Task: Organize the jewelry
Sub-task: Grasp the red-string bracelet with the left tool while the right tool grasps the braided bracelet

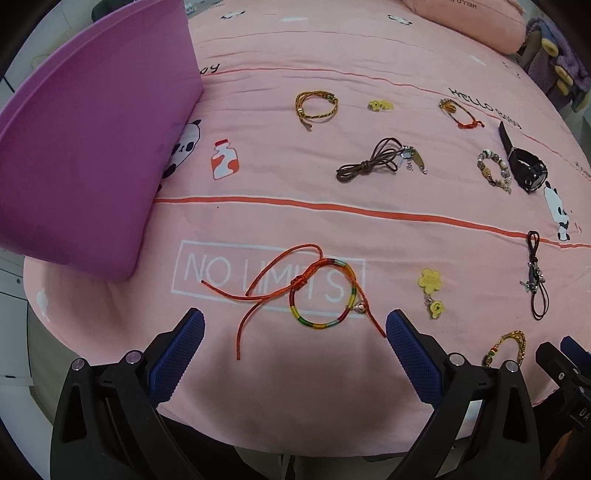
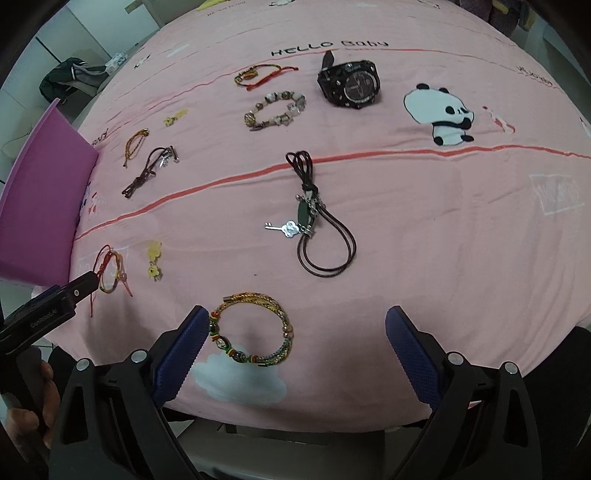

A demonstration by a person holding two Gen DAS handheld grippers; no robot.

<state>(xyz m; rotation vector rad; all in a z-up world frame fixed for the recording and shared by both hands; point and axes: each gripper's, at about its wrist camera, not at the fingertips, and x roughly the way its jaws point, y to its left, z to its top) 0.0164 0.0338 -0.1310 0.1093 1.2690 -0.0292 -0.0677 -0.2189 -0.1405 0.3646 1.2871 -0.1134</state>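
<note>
Both hand-held grippers, left [image 1: 294,328] and right [image 2: 293,326], hang released over the bed [image 2: 443,258]. The watch [image 2: 349,84], far back, looks heavy and stiff: grip its case. The red cord [image 1: 317,291], nearest the left, is limp: pinch its knot.

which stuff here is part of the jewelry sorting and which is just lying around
Part of the job: rainbow cord bracelet, gold braided bracelet, black watch, beaded bracelet, key pendant cord, purple tray.

Just lying about: dark bag off the bed, pink pillow.
</note>
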